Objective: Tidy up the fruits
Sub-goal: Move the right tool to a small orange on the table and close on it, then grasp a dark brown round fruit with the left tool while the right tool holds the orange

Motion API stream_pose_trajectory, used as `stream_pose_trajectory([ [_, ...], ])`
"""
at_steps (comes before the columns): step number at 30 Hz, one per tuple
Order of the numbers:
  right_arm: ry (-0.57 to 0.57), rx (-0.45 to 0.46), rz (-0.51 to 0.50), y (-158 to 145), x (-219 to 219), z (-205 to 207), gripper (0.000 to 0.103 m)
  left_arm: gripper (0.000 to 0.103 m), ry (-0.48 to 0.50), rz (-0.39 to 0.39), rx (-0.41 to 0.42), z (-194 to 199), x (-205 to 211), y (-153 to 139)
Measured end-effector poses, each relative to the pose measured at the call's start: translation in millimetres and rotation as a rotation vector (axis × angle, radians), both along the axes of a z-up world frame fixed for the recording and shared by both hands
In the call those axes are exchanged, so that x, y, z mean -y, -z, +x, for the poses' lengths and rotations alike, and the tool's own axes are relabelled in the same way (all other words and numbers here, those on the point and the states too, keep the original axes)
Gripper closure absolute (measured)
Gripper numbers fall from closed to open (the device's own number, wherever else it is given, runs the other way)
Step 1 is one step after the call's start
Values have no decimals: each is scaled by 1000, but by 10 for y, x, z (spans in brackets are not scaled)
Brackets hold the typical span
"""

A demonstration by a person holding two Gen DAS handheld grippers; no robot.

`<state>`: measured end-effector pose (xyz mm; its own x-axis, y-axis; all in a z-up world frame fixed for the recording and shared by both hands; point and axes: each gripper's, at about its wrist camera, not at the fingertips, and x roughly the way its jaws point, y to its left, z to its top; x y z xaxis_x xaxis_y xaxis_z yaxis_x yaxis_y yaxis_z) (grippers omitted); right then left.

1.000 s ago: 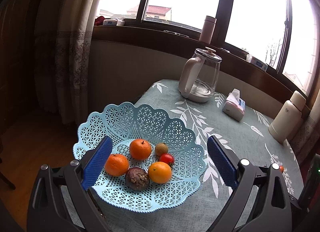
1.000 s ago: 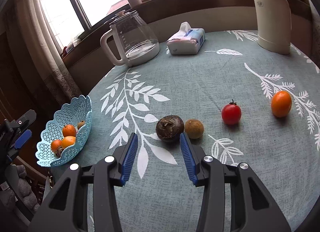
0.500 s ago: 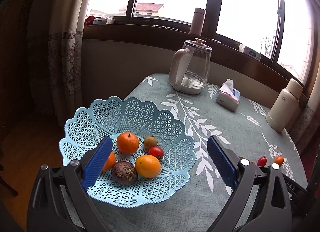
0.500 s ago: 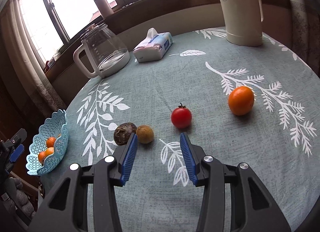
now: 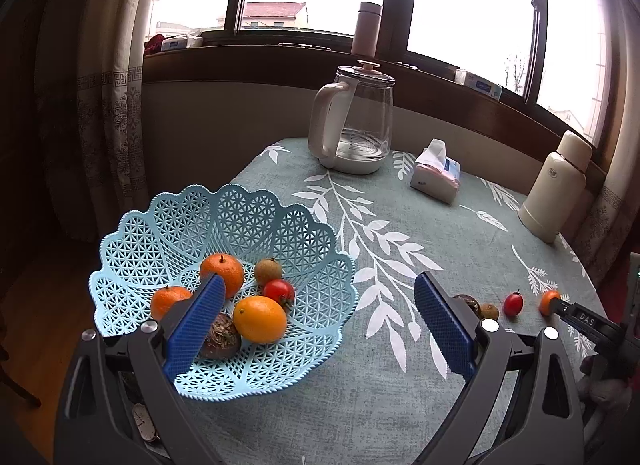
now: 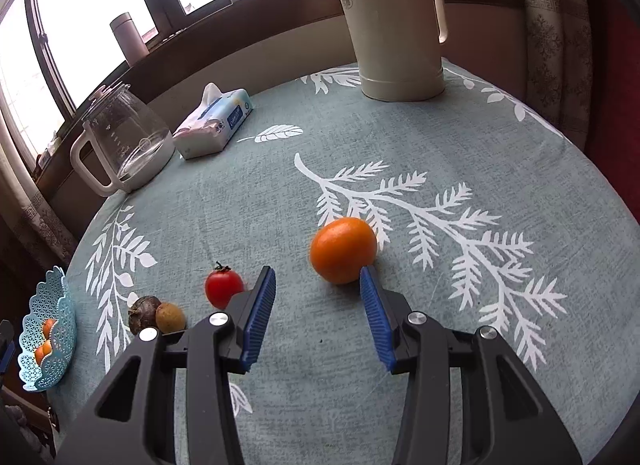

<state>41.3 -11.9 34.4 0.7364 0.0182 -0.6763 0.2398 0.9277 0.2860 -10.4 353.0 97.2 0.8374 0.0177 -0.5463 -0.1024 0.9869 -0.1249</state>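
The right hand-held gripper [image 6: 318, 289], fingers apart and empty, sits low over the surface [image 6: 400, 153] just short of an orange [image 6: 343, 249]. The left hand-held gripper [image 5: 320, 307], spread wide, hangs beside the basket [image 5: 240, 209] of fruit.

Blown-out window backlight, fisheye-warped edges

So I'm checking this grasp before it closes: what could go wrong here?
The orange sits at the tips of the open right gripper, not between the pads, so closing now might nudge it away.

The left finger is close to the tomato and could bump it.
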Motion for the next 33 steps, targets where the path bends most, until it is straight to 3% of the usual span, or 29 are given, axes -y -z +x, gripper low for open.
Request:
stream_pose_trajectory([
  [6,6,-22,-84,38,67,259,58,6,24,10,-6,-3,103,20],
  [11,-7,-69,-61,149,133,373,58,6,42,20,-16,7,186,53],
  [13,-15,-61,-71,141,109,356,65,6,47,22,-23,19,213,73],
  [16,-25,-54,-100,125,46,325,65,6,57,26,-33,45,274,99],
  [33,-61,7,-17,92,3,129,65,6,227,139,-87,302,1095,296],
])
